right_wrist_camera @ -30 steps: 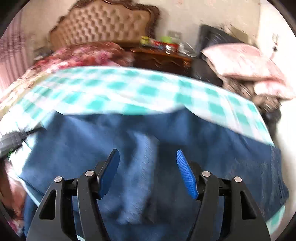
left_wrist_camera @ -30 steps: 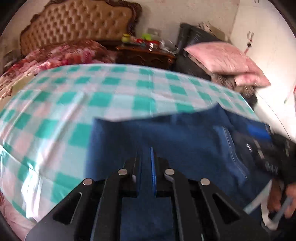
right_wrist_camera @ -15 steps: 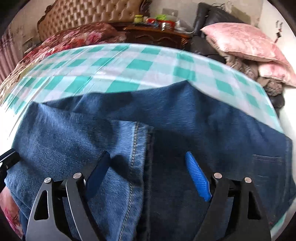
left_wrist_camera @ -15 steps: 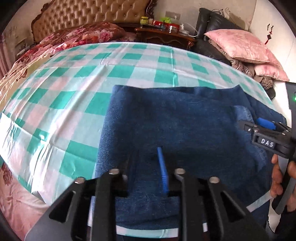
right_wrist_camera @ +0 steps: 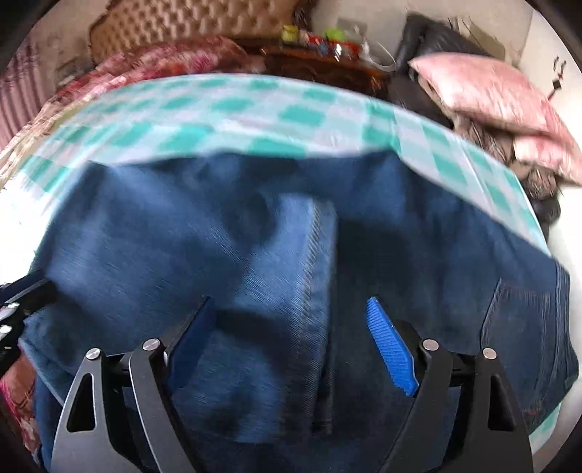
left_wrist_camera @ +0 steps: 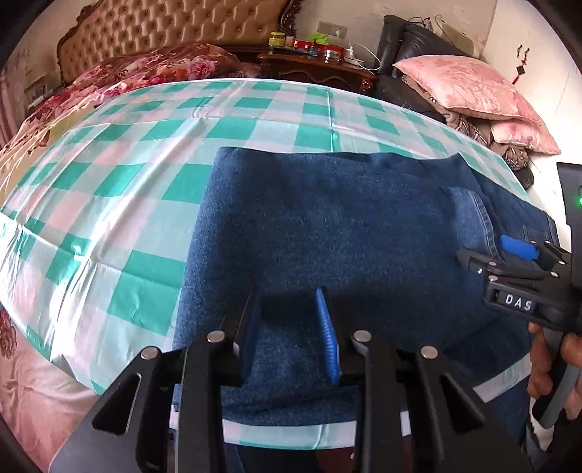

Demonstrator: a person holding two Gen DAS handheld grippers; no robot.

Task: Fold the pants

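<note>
Checked teal-and-white sheeting [left_wrist_camera: 152, 152] is covering the bed, and the pants [left_wrist_camera: 327, 225] are lying folded on its near right part, a dark blue denim block. Their left edge is running straight from far to near, with a broad stretch of bare sheet lying open to the left and beyond the far edge. Their near edge is reaching almost to the sheet's near hem, and their right end, with a lighter pocket panel [left_wrist_camera: 469, 214], is lying close to the bed's right edge.

The left claw [left_wrist_camera: 289, 338] is sitting low over the near edge of the pants, its two blue pads standing apart with a narrow gap and denim showing between them; it is pinching nothing. The right claw [right_wrist_camera: 291, 349] is hovering over the pocket end, spread wide, with a stitched seam [right_wrist_camera: 320, 291] running between its fingers; that view is blurring. From the left camera the right claw [left_wrist_camera: 509, 254] is showing at the right edge, held by a hand [left_wrist_camera: 553, 364].

Beyond the sheet, one tufted headboard [left_wrist_camera: 163, 29] is standing against the far wall, a floral quilt [left_wrist_camera: 145, 69] is bunching in front of it, one dark wooden nightstand [left_wrist_camera: 316, 69] is carrying small bottles, and two pink pillows [left_wrist_camera: 469, 87] are stacking at the far right.
</note>
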